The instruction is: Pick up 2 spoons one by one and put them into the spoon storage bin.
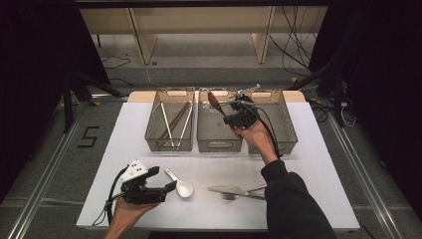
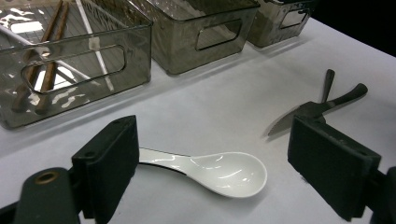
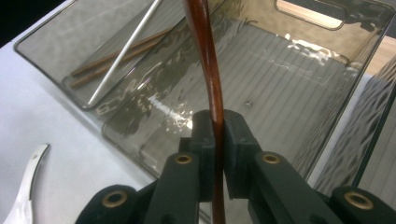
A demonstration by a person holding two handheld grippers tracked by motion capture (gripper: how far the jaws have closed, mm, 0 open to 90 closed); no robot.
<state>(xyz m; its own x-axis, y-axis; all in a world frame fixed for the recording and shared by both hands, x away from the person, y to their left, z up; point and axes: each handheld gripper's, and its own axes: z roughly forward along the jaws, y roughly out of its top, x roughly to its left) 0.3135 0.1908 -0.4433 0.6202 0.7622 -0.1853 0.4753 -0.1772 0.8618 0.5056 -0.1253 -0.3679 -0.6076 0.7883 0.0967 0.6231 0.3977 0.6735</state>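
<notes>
A glossy reddish-brown wooden spoon point(image 3: 208, 70), its slender curved handle pinched between the closed fingers point(image 3: 204, 140), rises above the middle bin.

Middle bin point(image 1: 219, 142) open and bare inside; chopsticks point(image 1: 174, 122) crowding the left bin point(image 1: 169, 144); bare tabletop point(image 1: 149, 119) alongside.
</notes>
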